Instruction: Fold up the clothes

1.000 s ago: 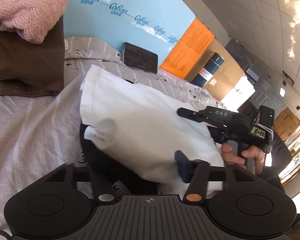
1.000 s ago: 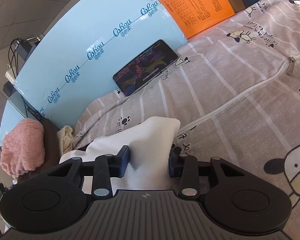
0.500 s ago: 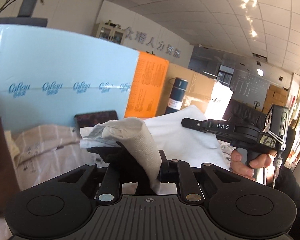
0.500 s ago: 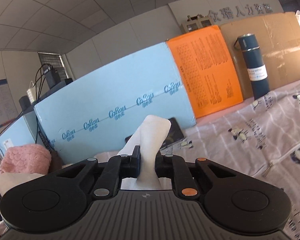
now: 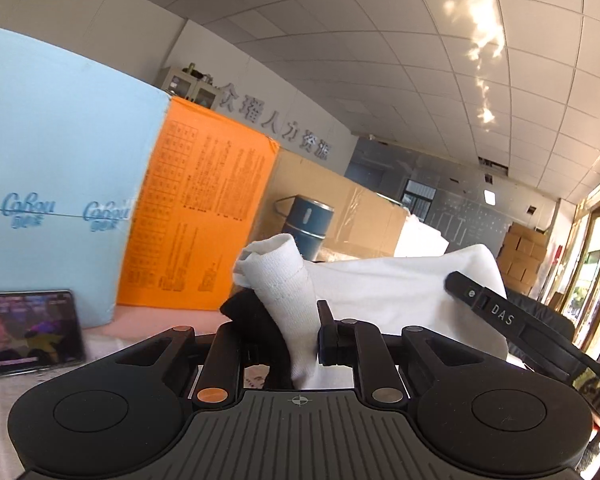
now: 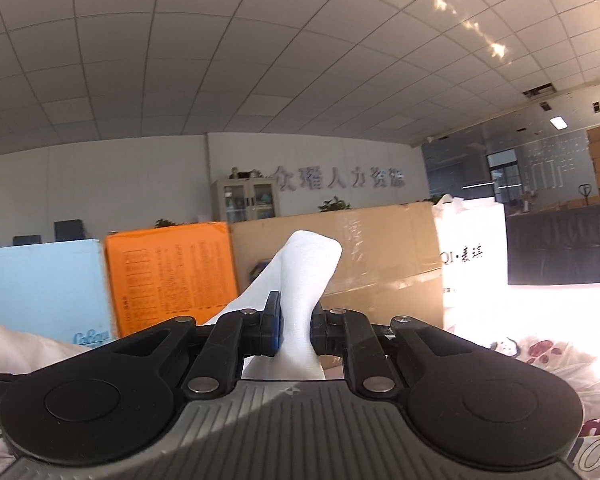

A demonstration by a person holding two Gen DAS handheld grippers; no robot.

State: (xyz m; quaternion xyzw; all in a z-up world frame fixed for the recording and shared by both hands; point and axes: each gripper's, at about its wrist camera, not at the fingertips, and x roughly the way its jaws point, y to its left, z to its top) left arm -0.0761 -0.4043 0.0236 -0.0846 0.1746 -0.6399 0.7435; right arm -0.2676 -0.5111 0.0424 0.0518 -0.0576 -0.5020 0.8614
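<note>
A white garment (image 5: 384, 292) with a black part (image 5: 256, 320) hangs in the air between both grippers. My left gripper (image 5: 288, 340) is shut on a bunched white corner (image 5: 284, 276) of it, with black fabric also between the fingers. My right gripper (image 6: 294, 324) is shut on another white corner (image 6: 306, 272) that sticks up past the fingertips. In the left wrist view the right gripper's black body (image 5: 512, 328) crosses in front of the garment at the right. More white cloth (image 6: 16, 344) shows at the left edge of the right wrist view.
A blue foam board (image 5: 56, 184), an orange board (image 5: 204, 220) and cardboard (image 6: 380, 256) stand behind. A phone (image 5: 28, 332) playing video leans on the blue board. A dark blue flask (image 5: 308, 224) stands by the cardboard. The patterned bedsheet (image 6: 540, 356) lies low right.
Both grippers have risen and tilted upward with the garment, lifting it off the bed. The views now show walls and ceiling instead of the bedsheet.
</note>
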